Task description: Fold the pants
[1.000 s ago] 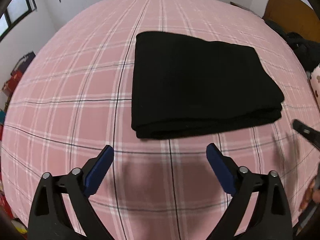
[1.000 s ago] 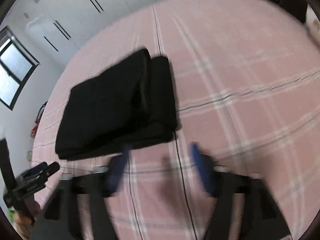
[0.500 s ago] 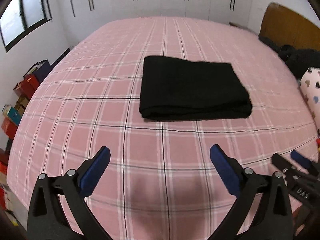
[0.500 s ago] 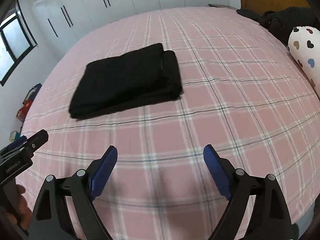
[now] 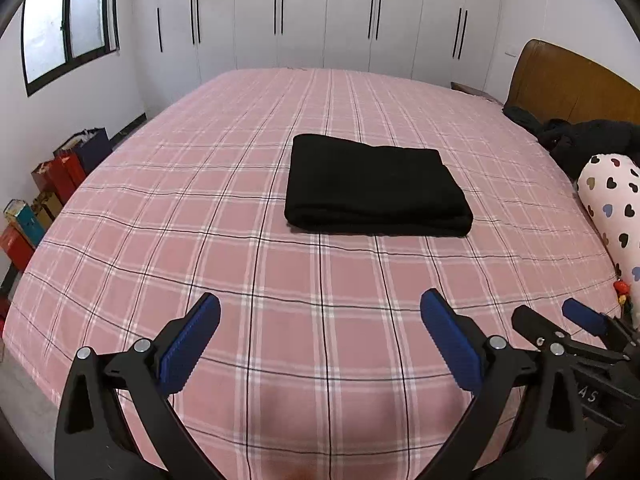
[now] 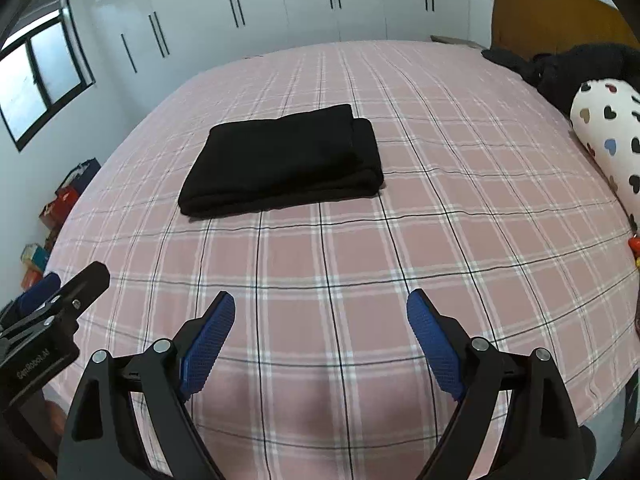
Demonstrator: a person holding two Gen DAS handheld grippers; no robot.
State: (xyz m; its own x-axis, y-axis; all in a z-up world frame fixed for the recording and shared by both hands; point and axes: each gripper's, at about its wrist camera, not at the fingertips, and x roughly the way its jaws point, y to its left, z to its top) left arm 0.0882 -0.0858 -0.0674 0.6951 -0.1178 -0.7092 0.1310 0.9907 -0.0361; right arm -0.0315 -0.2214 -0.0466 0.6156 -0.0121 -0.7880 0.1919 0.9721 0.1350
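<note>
Nearest the viewer, the left gripper point(image 5: 320, 344) hangs over the front edge of a bed, its blue-padded jaws spread wide and holding nothing. The right gripper point(image 6: 320, 340) sits just beside it, likewise spread and empty.

Well beyond both, the black pants point(image 5: 376, 188) lie in a compact folded rectangle near the middle of the pink plaid bedspread point(image 5: 200, 208), touching neither gripper. The folding looks finished.

One risk: in the right view, the top layer sits slightly short of the layer beneath at the right end, so any nudge or tug on the bedspread could slide the stack apart.

Farther off, a heart-print pillow point(image 6: 608, 140) and dark clothing point(image 5: 580, 136) rest by the wooden headboard point(image 5: 568, 80), both cut off by the frame edge. The pants' waistband and leg ends cannot be made out in the black fabric.
</note>
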